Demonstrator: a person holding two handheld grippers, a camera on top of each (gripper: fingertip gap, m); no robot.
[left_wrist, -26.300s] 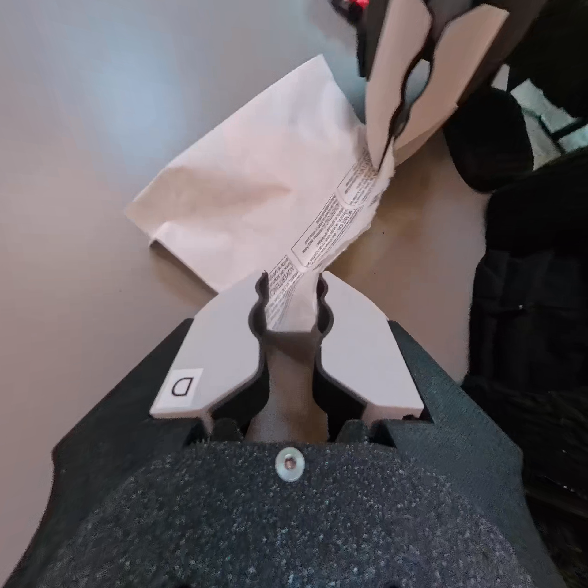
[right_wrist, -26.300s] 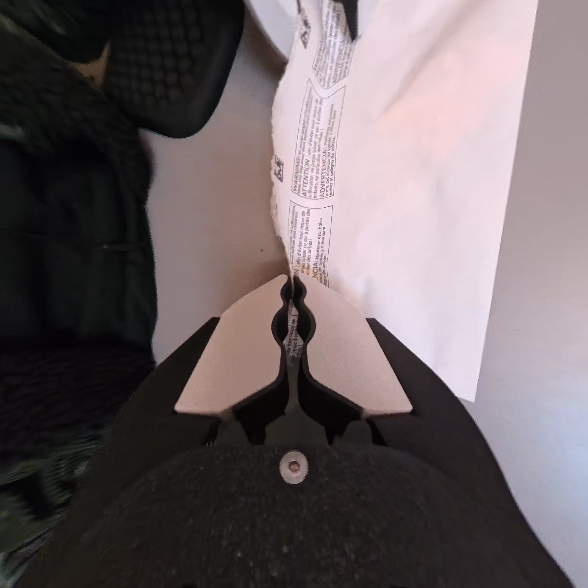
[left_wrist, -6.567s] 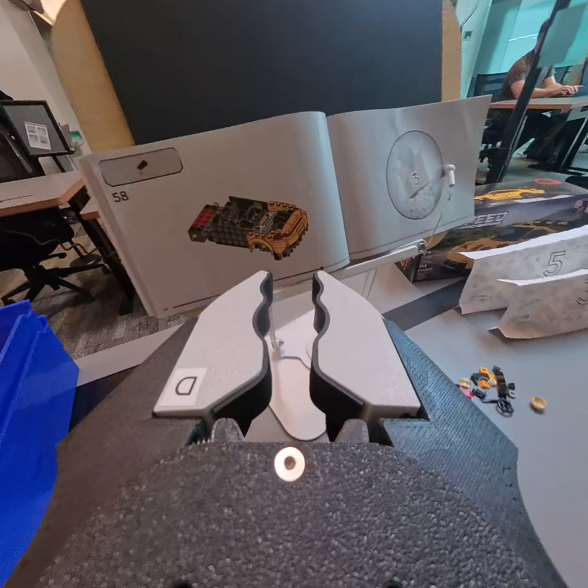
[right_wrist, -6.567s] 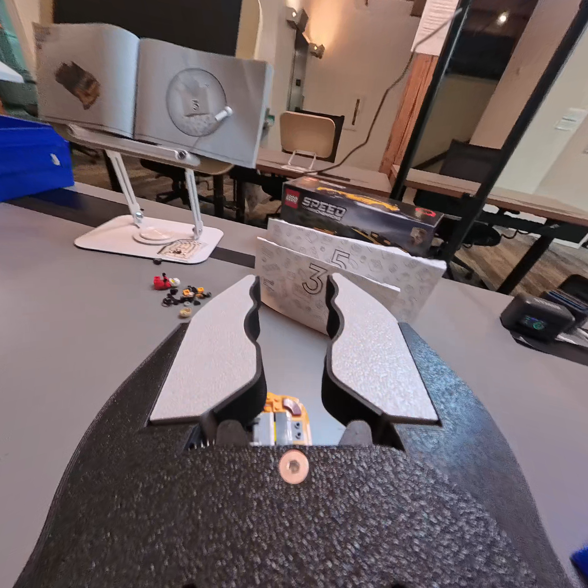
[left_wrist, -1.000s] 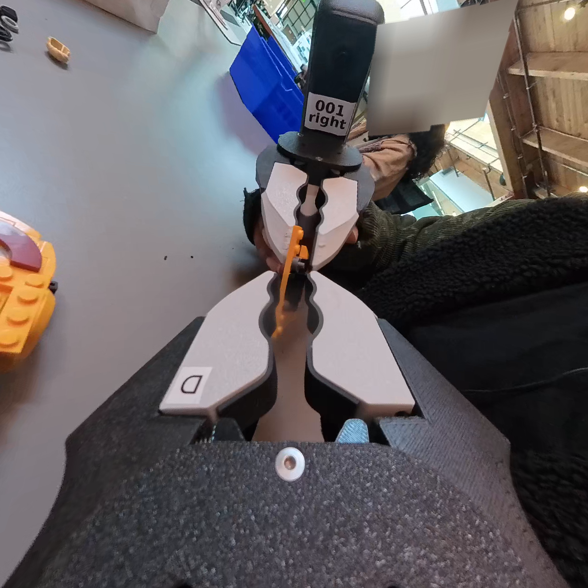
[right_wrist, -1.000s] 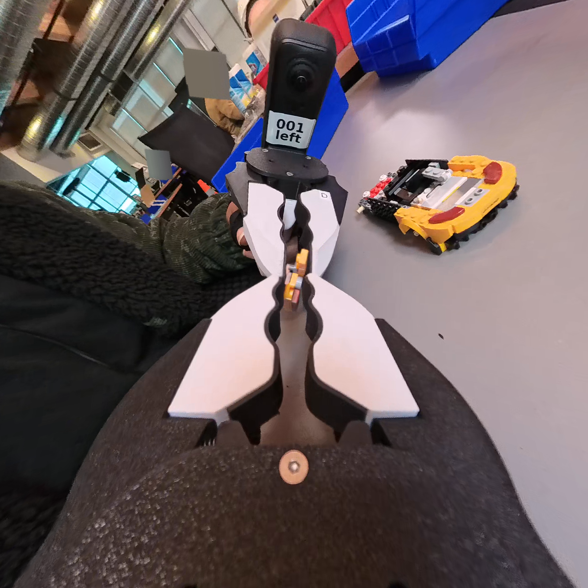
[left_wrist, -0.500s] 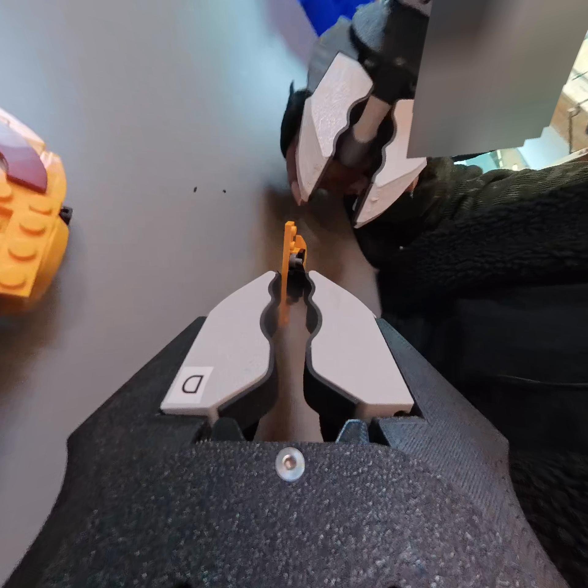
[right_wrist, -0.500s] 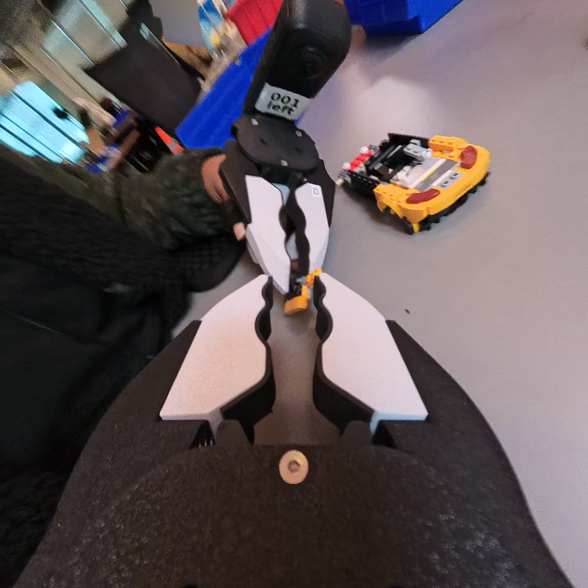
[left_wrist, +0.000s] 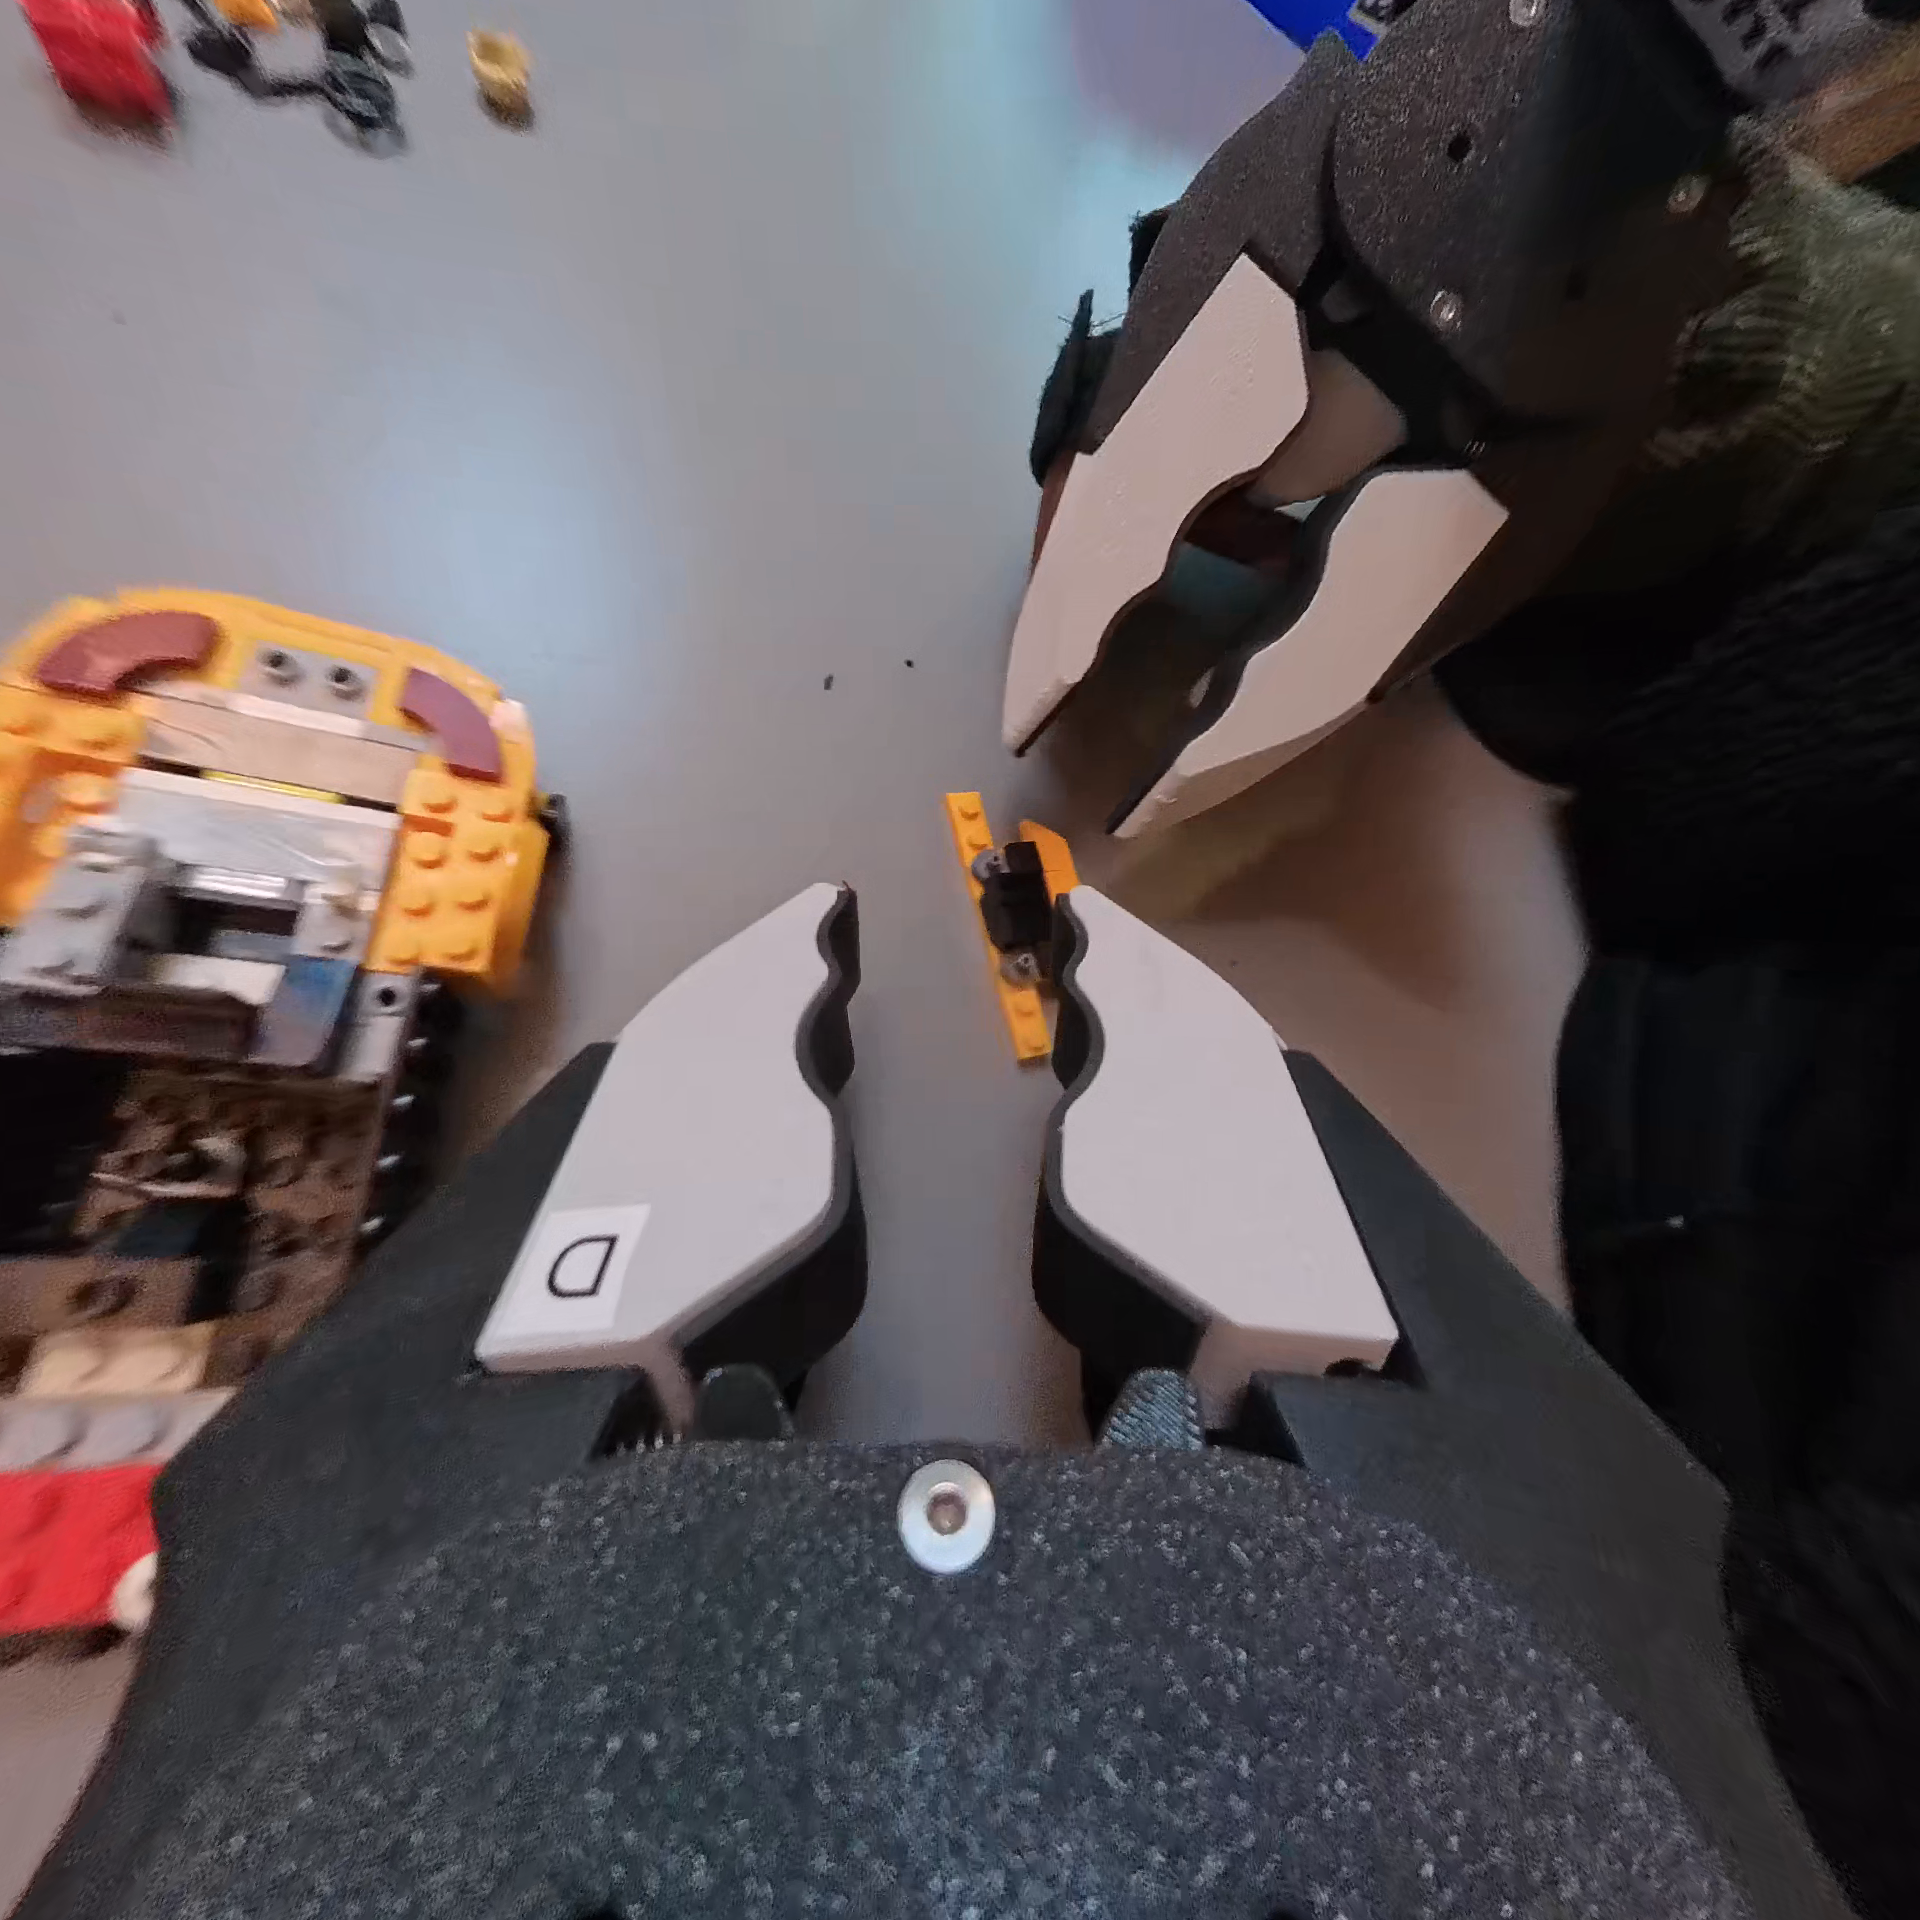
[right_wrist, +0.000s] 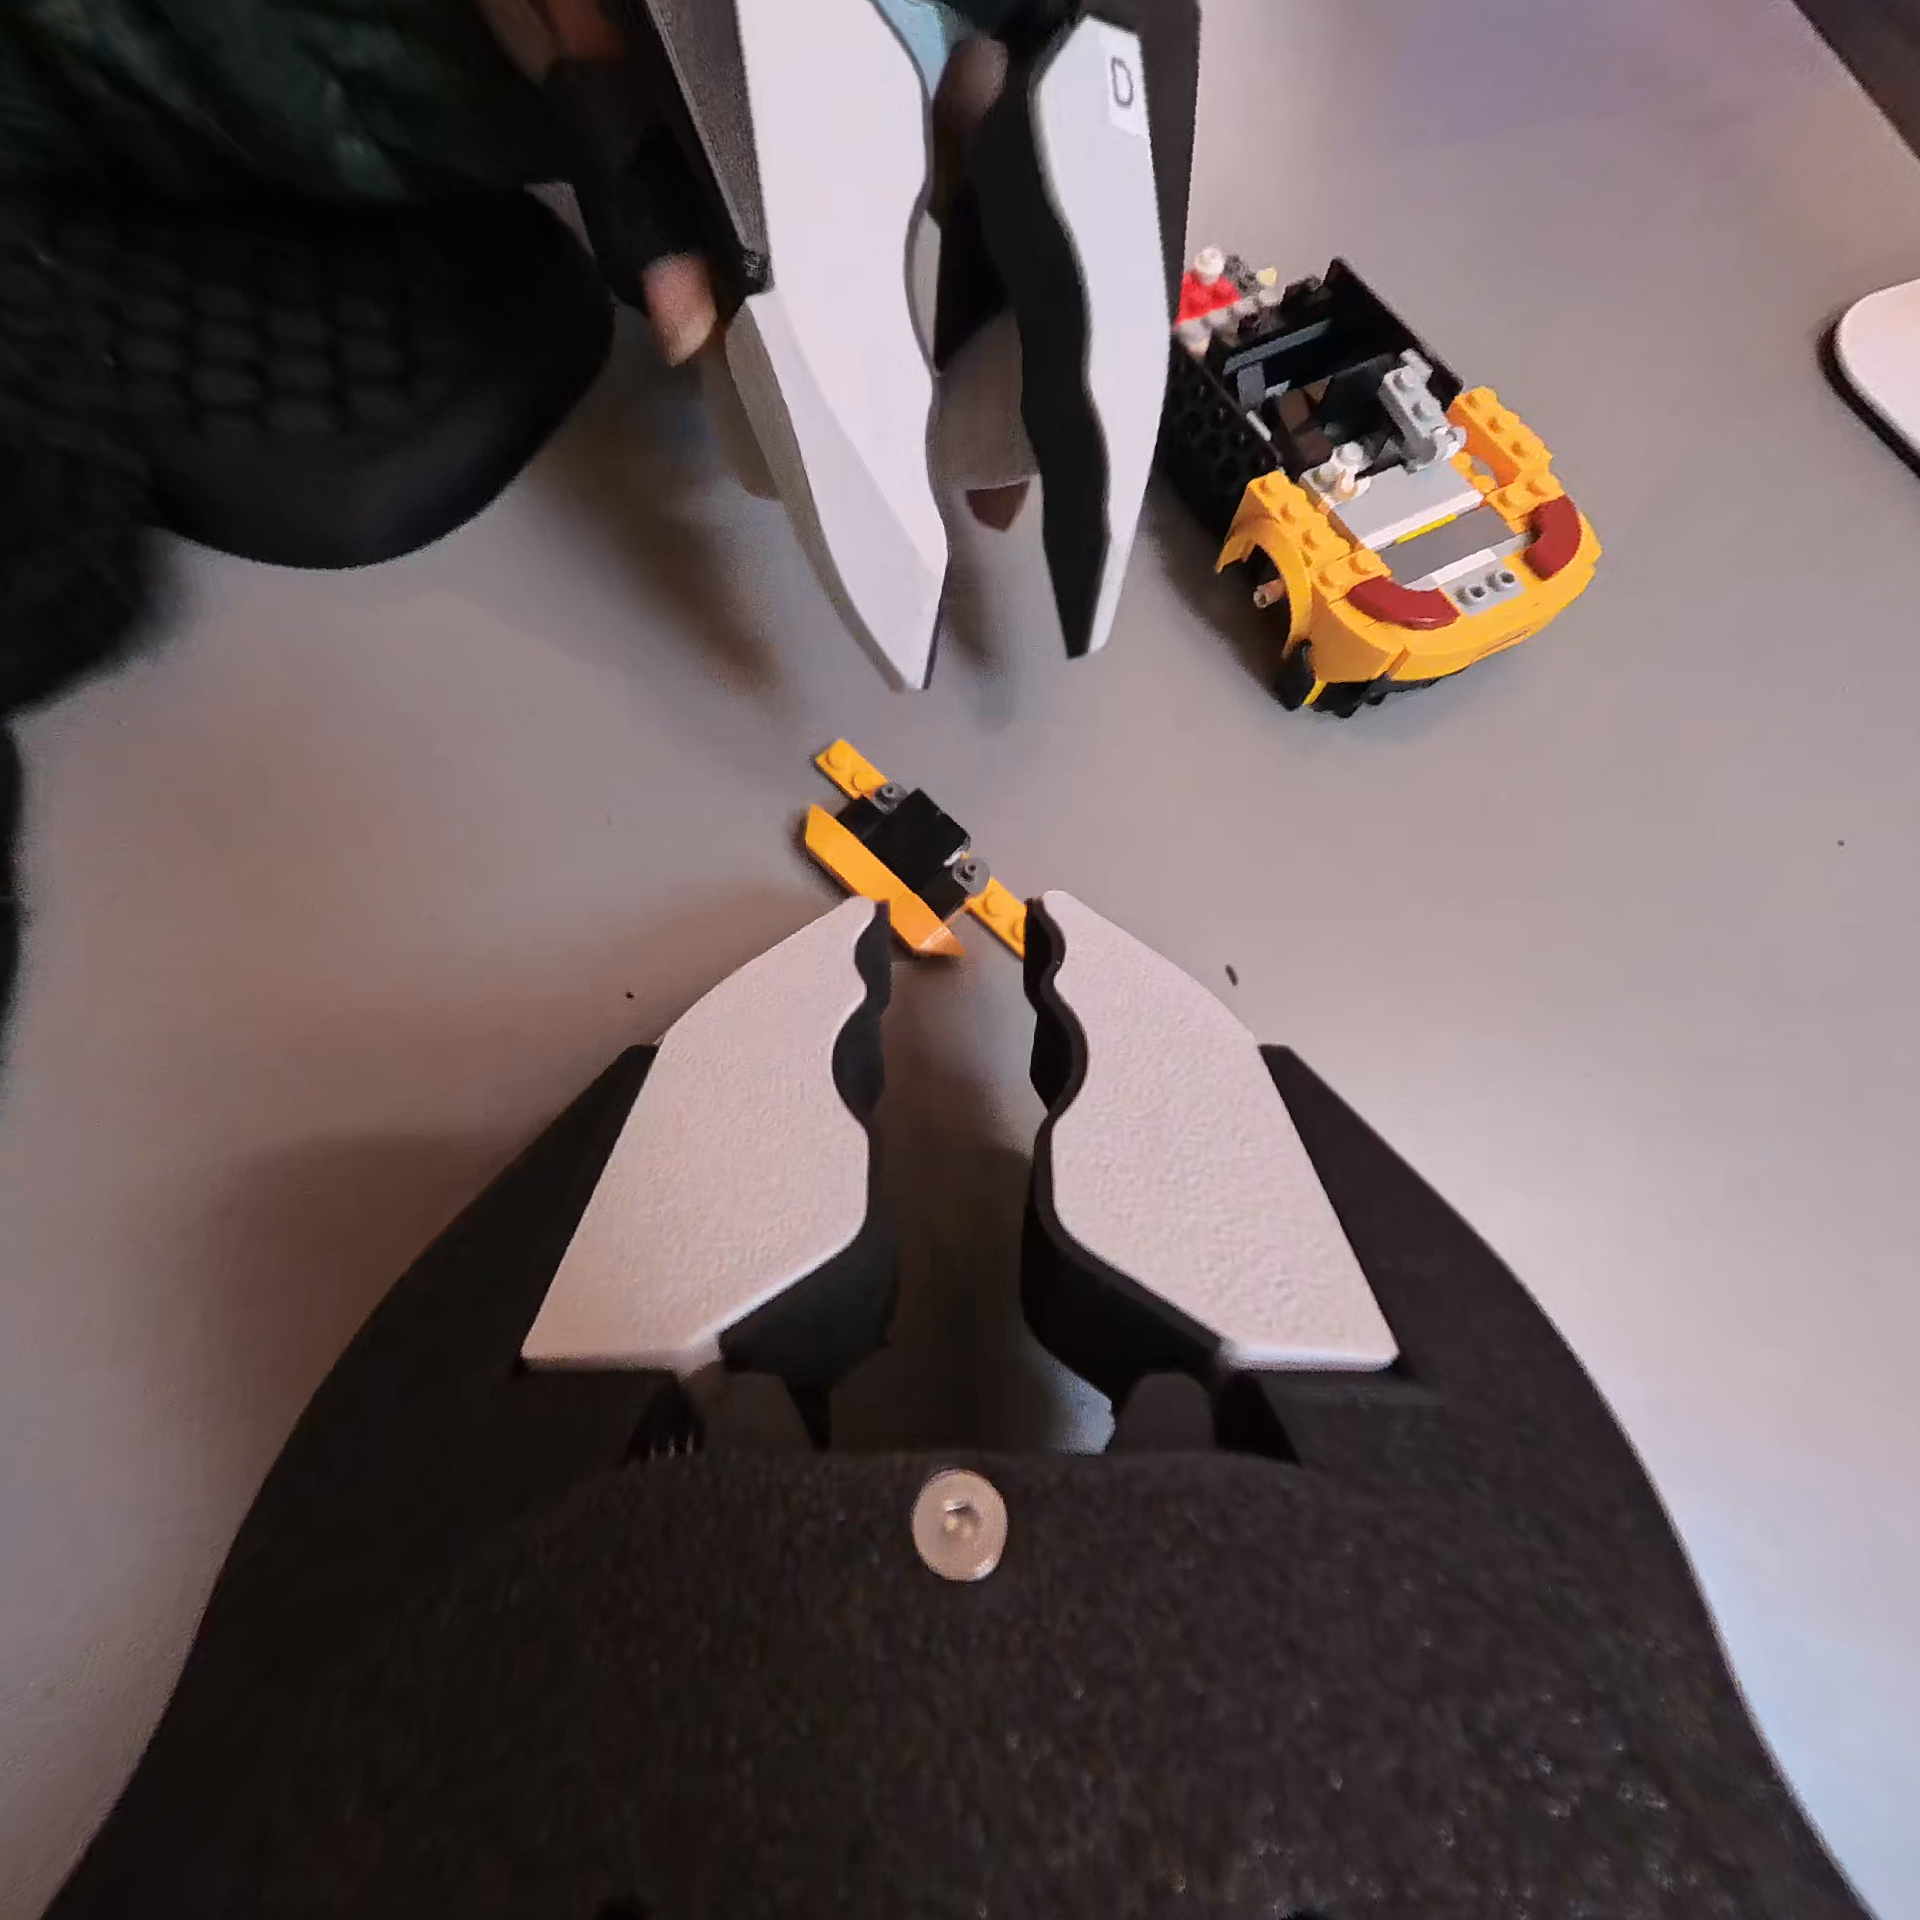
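On the grey table (right_wrist: 1558, 987), a small brick sub-assembly (right_wrist: 902, 852) lies flat between the two grippers: a thin orange plate with studs, a black block seated on it, an orange sloped piece alongside, and two small grey studs at the ends of the block. The left gripper (left_wrist: 956, 914) has its jaws spread apart and holds nothing; the sub-assembly rests on the table just inside its right-hand fingertip (left_wrist: 1081, 935), with clear table between the plate and the other fingertip. The right gripper (right_wrist: 954, 914) likewise has its jaws parted and empty, its tips just short of the near end of the orange plate. A partly built yellow and black brick car (right_wrist: 1382, 499) stands off to one side, well apart from the sub-assembly, and a scatter of loose small pieces (left_wrist: 312, 52) lies farther off, blurred. Judged by appearance, the sub-assembly is light, rigid plastic with smooth, slippery faces; the thin plate gives little edge to take, and the press-fit joints could separate under a twisting load. The black block offers the tallest parallel faces and appears the soundest place to take hold, squarely across its width.
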